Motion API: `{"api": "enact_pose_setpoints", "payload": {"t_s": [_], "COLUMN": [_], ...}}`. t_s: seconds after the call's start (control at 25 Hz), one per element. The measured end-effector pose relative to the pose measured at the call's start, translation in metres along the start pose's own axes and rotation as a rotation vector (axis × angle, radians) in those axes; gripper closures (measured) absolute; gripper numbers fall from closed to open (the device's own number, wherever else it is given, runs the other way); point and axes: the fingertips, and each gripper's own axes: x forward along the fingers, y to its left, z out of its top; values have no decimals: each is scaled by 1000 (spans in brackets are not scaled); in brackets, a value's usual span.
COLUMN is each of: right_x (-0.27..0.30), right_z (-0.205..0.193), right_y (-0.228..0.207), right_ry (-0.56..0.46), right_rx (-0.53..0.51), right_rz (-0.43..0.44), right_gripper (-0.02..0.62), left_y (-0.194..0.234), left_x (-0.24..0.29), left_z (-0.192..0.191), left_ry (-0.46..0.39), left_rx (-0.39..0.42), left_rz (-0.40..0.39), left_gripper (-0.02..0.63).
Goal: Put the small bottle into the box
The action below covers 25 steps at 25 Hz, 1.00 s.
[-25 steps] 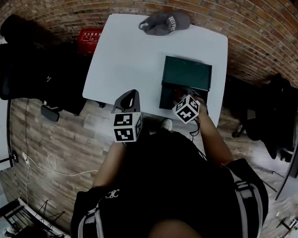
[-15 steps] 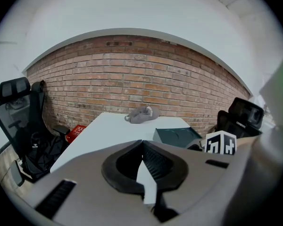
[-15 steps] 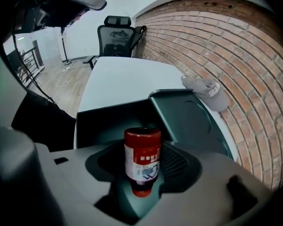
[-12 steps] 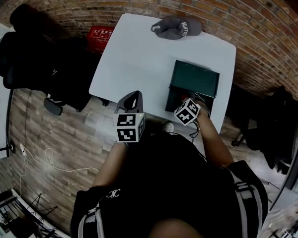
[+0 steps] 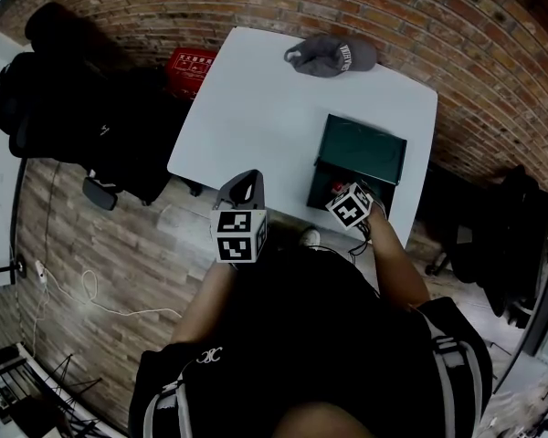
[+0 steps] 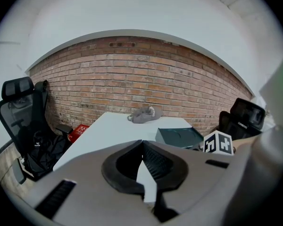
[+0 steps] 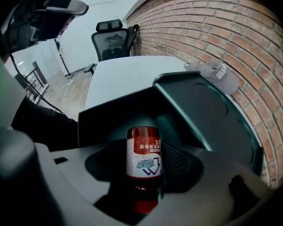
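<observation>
- Gripping the small bottle [image 7: 143,155] by its sides, the right hand-held gripper [image 7: 145,166] has both jaws pressed on it; the bottle is red-brown with a white label, and its cap end points back toward the camera.
- The bottle is held at the near edge of the box [image 7: 102,121], in front of the dark inside. Whether it touches the box bottom cannot be told.
- The box is dark green, and its lid [image 5: 363,149] stands open on the far side, toward the brick wall [image 5: 393,7].
- The box sits at the right near corner of the white table [image 5: 256,108], which is set against that wall.
- A grey cap [image 5: 331,56] lies at the far edge of the table, well apart from the box.
- The left hand-held gripper [image 6: 142,147] hangs off the near edge of the table, jaw tips together with nothing between them.
- A red crate [image 5: 194,67] sits on the wooden floor [image 5: 100,245] just beside the table's left side, next to a black office chair [image 5: 64,108].
- A white cable [image 5: 82,295] loops over the floor at the left.
</observation>
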Motion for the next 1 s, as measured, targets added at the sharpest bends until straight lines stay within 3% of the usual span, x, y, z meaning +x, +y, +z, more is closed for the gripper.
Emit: {"api": "enact_pose_setpoints", "payload": {"t_s": [0.16, 0.44, 0.64, 0.68, 0.76, 1.0], "right_x": [-7, -48, -95, -105, -125, -208], "right_z": [10, 43, 60, 61, 60, 55], "right_y": [9, -4, -19, -24, -35, -77], "right_ry": [-81, -336, -504, -531, -593, -892], "right_rx": [57, 114, 97, 112, 174, 466], "right_rz": [54, 42, -49, -72, -119, -236], "right_gripper": [353, 352, 357, 381, 523, 561], "left_y": [-3, -21, -42, -47, -58, -88], "left_x": [0, 9, 19, 21, 26, 37], "left_z": [2, 7, 10, 11, 14, 27], "left_ry": [-5, -13, -15, -17, -23, -43], "left_rx": [9, 37, 62, 69, 86, 129], "left_rz": [-9, -50, -99, -111, -134, -192], "left_gripper": [594, 594, 594, 594, 594, 594]}}
